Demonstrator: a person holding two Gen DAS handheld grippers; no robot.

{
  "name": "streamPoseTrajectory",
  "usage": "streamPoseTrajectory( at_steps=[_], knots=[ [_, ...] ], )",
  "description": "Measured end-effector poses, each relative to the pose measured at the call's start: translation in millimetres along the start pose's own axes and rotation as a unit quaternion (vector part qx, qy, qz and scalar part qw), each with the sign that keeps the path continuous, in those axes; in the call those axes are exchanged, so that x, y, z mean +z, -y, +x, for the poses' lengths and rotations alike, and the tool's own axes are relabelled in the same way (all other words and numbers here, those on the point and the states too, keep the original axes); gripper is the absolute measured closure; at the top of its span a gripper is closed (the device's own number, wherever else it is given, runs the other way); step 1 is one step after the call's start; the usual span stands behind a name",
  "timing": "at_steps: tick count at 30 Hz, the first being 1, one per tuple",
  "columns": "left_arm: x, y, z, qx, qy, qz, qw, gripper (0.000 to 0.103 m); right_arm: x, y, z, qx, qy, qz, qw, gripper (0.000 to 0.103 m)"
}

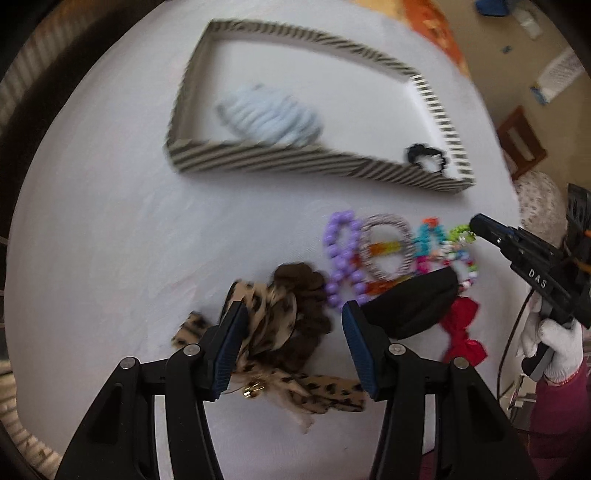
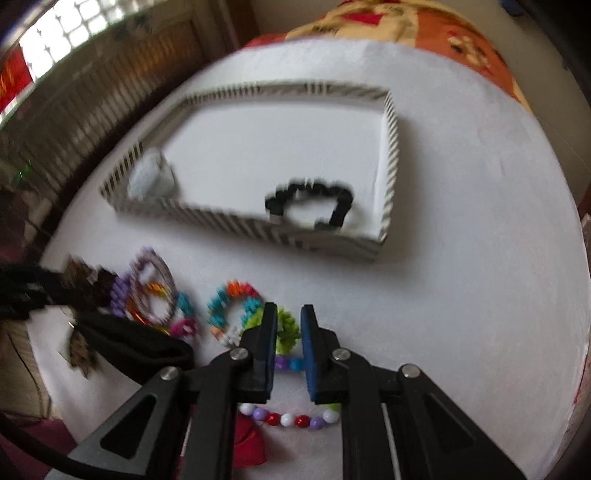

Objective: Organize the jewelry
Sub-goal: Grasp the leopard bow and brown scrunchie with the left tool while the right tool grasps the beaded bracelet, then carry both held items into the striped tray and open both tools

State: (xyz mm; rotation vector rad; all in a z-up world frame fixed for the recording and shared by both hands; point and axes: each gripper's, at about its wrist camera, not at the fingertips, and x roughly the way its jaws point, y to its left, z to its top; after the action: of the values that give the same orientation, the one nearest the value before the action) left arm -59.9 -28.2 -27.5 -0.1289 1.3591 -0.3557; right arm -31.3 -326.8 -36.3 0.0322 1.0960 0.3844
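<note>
A striped tray [image 1: 258, 164] [image 2: 236, 225] holds a light blue scrunchie [image 1: 269, 116] [image 2: 151, 177] and a black bracelet [image 1: 426, 157] [image 2: 310, 201]. My left gripper [image 1: 293, 319] is open around a leopard-print scrunchie [image 1: 269, 321] beside a brown scrunchie [image 1: 306, 295]. My right gripper [image 2: 289, 317] [image 1: 474, 223] has its jaws a small gap apart around a green bead bracelet [image 2: 288, 330] [image 1: 461, 232], which sits between the pads; whether they grip it is unclear. A purple bead bracelet [image 1: 341, 258], a grey hair tie [image 1: 386, 245] and multicoloured bracelets [image 2: 236, 306] lie close by.
A black pouch [image 1: 413, 304] [image 2: 136, 347] and a red bow [image 1: 463, 332] [image 2: 249, 443] lie near the pile. A red, white and purple bead string [image 2: 291, 419] lies under my right gripper. The white cloth ends at a patterned quilt [image 2: 424, 33].
</note>
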Motion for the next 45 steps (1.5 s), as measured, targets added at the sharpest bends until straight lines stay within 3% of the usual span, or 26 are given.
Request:
streamPoseTrajectory(
  at_steps=[3, 9, 12, 13, 15, 18, 23, 34, 39, 45],
  knots=[
    [-1.8, 13.0, 0.3, 0.021, -0.002, 0.042, 0.9989, 0.055, 6.8, -0.3, -17.7, 0.004, 0.024, 0.005, 1.000, 0.090],
    [-4.1, 9.1, 30.7, 0.065, -0.047, 0.053, 0.9954, 0.055, 12.4, -5.6, -39.9, 0.008, 0.050, 0.010, 0.999, 0.090],
    [-5.9, 12.2, 34.8, 0.080, -0.038, 0.072, 0.9934, 0.055, 14.2, -6.9, -50.1, 0.013, 0.057, 0.017, 0.998, 0.090],
    [-6.3, 12.6, 34.9, 0.080, -0.034, 0.075, 0.9933, 0.057, 14.6, -7.1, -53.9, 0.014, 0.061, 0.019, 0.998, 0.090],
    [-7.4, 10.6, 32.6, 0.073, -0.019, 0.078, 0.9941, 0.090, 15.0, -8.2, -61.3, 0.017, 0.068, 0.019, 0.997, 0.090],
    [-6.9, -0.7, 27.5, 0.039, -0.020, 0.053, 0.9976, 0.093, 16.0, -13.6, -71.9, 0.017, 0.080, 0.016, 0.997, 0.090],
    [-0.6, -4.8, -5.9, 0.026, 0.017, 0.044, 0.9986, 0.093, 22.9, -20.6, -87.2, 0.023, 0.095, 0.009, 0.995, 0.090],
    [60.6, 12.4, -82.0, 0.032, 0.111, 0.064, 0.9913, 0.093, 58.6, -33.0, -101.5, 0.015, 0.120, -0.014, 0.993, 0.090],
    [95.6, 16.2, -86.8, 0.038, 0.133, 0.061, 0.9886, 0.093, 79.2, -35.4, -93.4, 0.018, 0.122, -0.023, 0.992, 0.090],
    [135.9, 24.7, -61.6, 0.045, 0.131, 0.052, 0.9890, 0.093, 101.9, -35.9, -67.7, 0.018, 0.108, -0.026, 0.994, 0.090]
  ],
)
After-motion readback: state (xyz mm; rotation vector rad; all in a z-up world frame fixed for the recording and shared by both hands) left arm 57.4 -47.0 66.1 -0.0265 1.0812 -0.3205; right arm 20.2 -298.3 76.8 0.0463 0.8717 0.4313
